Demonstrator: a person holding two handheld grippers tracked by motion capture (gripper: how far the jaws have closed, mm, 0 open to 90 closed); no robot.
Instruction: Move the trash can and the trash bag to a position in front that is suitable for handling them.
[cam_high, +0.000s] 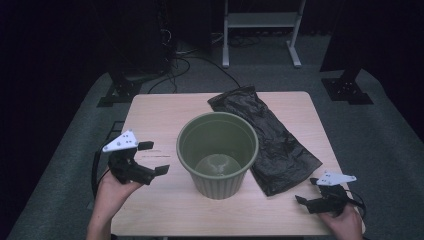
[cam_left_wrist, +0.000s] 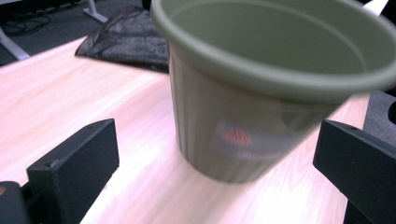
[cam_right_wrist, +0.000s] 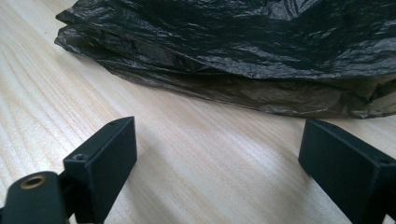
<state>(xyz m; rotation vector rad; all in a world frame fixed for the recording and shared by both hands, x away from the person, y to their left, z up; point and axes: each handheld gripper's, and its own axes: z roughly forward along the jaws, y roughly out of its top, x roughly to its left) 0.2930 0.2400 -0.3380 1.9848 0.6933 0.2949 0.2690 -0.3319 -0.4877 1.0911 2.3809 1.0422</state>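
We steady the green bin (cam_high: 218, 152) at mid-counter with the left gripper (cam_high: 152, 158) — jaws spread, just left of it — while the right gripper (cam_high: 303, 201), also spread, approaches the black bag's (cam_high: 272, 137) near edge low, pinching one layer.

Ahead of the left gripper (cam_high: 152, 157), the green bin (cam_left_wrist: 261, 93) is smeared by motion in the left gripper view: the label (cam_left_wrist: 247, 140) on its wall shows a red mark but no legible lettering, and the rim runs off the top and right edges. The bin hides the stretch of the black plastic bag (cam_high: 272, 137) lying behind it, and from above its floor carries a pale pattern too small to make out. Ahead of the right gripper (cam_high: 306, 192), the bag (cam_right_wrist: 261, 51) is cut by the top and right edges; whether it holds anything cannot be told. Both jaw pairs are cropped at the bottom edge
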